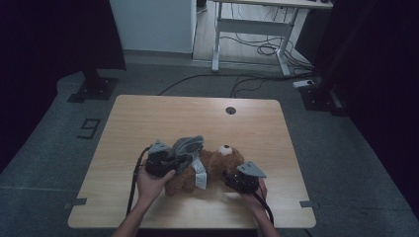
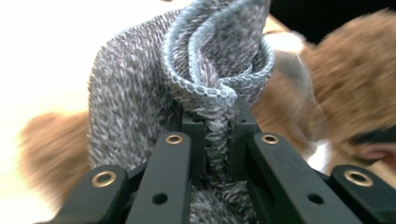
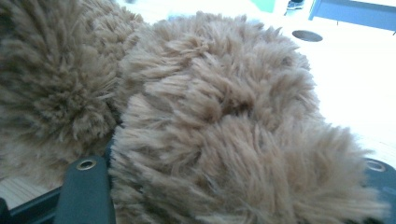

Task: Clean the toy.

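A brown plush teddy bear (image 1: 225, 160) lies on the wooden table (image 1: 148, 118) near its front edge. A grey knit garment with a pale blue hem (image 1: 188, 146) is draped over the bear's left side. My left gripper (image 1: 165, 160) is shut on this knit (image 2: 135, 93), the hem bunched just past the jaws (image 2: 215, 126). The bear's fur (image 2: 359, 70) is blurred behind it. My right gripper (image 1: 232, 180) is at the bear's right side, shut on a thick tuft of its fur (image 3: 210, 116), which covers the gap between the jaws (image 3: 233, 186).
A round cable hole (image 1: 230, 110) sits near the table's far edge. Beyond the table, a white desk frame (image 1: 252, 29) stands over loose cables on the floor. A black stand base (image 1: 94, 89) is at the far left.
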Action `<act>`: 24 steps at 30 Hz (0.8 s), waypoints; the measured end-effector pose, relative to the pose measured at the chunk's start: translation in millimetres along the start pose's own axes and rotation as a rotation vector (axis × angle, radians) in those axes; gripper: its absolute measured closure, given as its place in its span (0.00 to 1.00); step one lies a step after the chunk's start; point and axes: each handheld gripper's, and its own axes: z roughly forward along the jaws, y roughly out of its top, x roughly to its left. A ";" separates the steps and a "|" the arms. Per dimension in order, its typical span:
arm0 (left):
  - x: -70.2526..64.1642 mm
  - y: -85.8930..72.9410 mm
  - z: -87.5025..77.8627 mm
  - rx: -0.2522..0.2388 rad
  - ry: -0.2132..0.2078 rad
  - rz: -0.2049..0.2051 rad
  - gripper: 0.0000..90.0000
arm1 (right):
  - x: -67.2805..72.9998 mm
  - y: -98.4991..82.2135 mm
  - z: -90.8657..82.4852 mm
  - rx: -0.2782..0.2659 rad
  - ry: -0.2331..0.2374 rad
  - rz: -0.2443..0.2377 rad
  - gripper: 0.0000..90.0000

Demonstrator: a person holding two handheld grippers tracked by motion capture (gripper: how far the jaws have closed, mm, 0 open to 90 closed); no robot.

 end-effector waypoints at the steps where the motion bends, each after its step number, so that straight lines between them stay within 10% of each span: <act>1: 5.5 -6.6 -2.1 0.013 0.013 -0.011 0.90 | -0.1 -0.2 -0.2 0.001 0.000 0.002 0.35; 9: 13.5 -44.7 7.5 0.088 -0.034 -0.082 0.90 | -0.2 -2.7 -2.0 0.001 -0.004 0.017 0.37; 16: 10.4 -20.6 27.6 0.078 0.000 -0.066 0.90 | -0.9 -2.0 7.3 -0.020 -0.061 0.031 0.40; 24: 37.0 8.5 54.9 0.067 0.025 -0.140 0.90 | -16.0 7.5 37.6 -0.057 -0.111 0.036 0.39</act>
